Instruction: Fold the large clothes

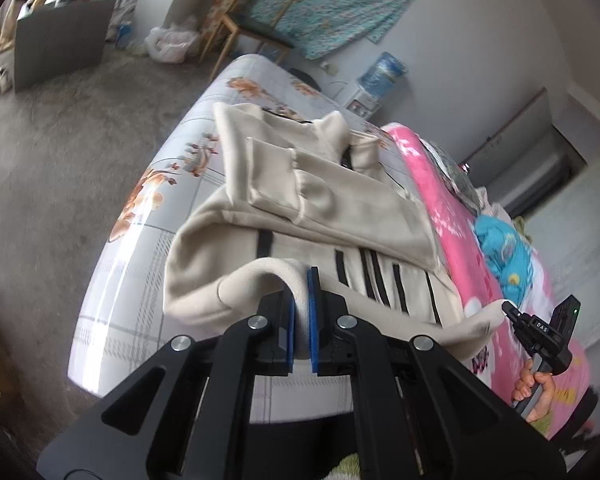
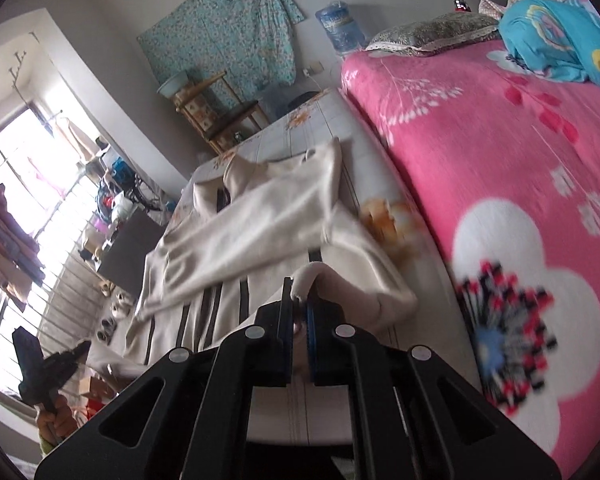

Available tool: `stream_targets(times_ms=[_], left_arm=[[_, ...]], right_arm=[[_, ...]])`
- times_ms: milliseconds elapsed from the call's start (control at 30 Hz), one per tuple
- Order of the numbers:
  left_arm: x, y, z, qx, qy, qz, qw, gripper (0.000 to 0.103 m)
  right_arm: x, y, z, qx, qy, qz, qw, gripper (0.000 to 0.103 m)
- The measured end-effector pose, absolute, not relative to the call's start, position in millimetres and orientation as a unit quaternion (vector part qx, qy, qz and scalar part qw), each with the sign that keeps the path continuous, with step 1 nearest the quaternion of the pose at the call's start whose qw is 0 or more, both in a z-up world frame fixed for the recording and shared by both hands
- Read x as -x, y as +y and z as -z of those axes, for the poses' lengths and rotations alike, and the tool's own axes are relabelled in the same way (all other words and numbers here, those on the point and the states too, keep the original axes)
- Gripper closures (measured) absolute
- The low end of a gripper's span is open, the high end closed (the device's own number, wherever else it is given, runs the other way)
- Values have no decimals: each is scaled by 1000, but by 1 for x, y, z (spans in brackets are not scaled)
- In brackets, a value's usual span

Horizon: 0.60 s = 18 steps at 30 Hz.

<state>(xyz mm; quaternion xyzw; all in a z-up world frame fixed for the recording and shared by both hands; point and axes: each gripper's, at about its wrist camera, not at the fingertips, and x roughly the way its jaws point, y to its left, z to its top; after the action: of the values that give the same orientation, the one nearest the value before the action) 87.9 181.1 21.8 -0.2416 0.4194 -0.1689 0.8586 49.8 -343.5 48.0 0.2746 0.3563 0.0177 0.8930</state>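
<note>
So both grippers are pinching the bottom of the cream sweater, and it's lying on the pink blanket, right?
Not quite. The left gripper and right gripper do pinch the cream sweater, but it lies on the white flowered sheet, beside the pink blanket. The left wrist view shows this.

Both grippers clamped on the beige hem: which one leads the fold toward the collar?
Probably neither alone. Left gripper pinches the beige garment at its hem's middle; right gripper holds the corner by the pink blanket. Carry together.

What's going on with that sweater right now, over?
Left gripper and right gripper each shut on the cream sweater hem. Sleeves folded in; sweater on the floral sheet. Nothing in the way.
</note>
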Motion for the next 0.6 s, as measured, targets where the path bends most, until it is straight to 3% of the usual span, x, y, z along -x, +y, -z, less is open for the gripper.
stream_targets(times_ms=[433, 533, 600], left_arm=[[-153, 195, 25, 296, 468, 148, 819, 96], [-160, 202, 33, 324, 470, 151, 807, 92], [-159, 209, 33, 337, 461, 147, 807, 78]], right_arm=[[-150, -353, 1, -293, 402, -7, 867, 97], [-162, -354, 16, -298, 415, -7, 860, 97], [-164, -355, 20, -301, 418, -6, 857, 91]])
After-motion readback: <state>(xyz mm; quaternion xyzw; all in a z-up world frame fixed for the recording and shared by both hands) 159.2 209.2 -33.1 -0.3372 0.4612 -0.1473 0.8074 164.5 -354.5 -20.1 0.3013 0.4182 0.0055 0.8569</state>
